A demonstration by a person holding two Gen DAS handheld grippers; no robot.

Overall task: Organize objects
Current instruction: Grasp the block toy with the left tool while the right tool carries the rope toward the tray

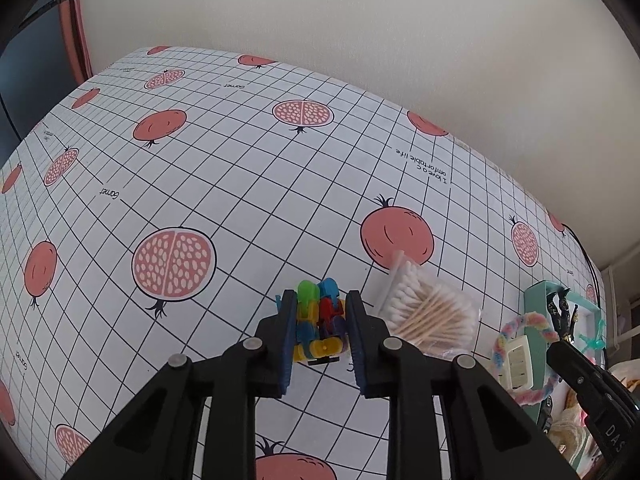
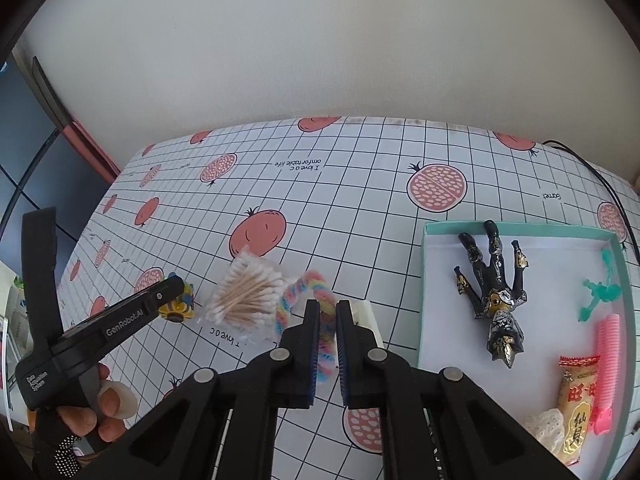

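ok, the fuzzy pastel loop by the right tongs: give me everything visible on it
The fuzzy loop looks like a chenille stem twisted in pink, blue, yellow and white, bent into a ring. It lies on the gridded tablecloth, between the bag of cotton swabs and the teal tray. A white plastic piece sits at its edge. The right tongs straddle its near side, narrowly parted; contact is unclear.

Left gripper [image 1: 321, 312] clamps a multicoloured block toy [image 1: 320, 320] (cotton swabs [image 1: 428, 312] just beside it) on the tablecloth [image 1: 240, 184]
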